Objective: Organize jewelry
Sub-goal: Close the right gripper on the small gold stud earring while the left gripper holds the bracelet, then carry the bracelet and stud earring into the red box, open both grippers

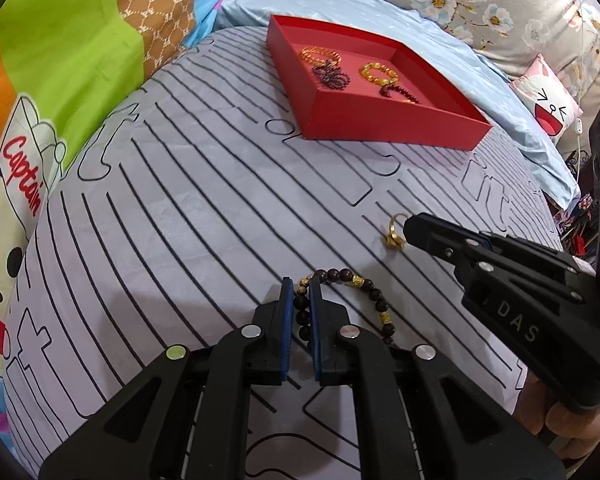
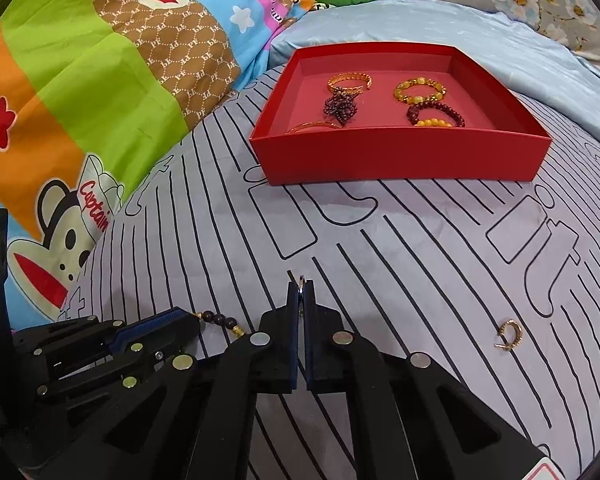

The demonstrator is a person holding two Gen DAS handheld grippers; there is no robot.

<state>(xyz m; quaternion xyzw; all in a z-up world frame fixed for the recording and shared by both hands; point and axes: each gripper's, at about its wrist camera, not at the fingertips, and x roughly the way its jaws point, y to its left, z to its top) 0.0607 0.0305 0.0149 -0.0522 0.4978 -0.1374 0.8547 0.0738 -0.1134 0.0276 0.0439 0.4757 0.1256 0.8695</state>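
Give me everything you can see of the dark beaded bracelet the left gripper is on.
The dark beaded bracelet is a loop of round, glossy dark brown beads with a few gold spacer beads. It lies on the striped sheet, well short of the red box. The left gripper is shut on its left side, pads pinching the beads. Part of the loop is hidden behind the fingers.

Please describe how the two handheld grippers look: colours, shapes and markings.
Both the left gripper and the right gripper are matte black with cut-out linkage arms, round silver pivot pins and blue ribbed pads. The right one carries grey letters "DAS".
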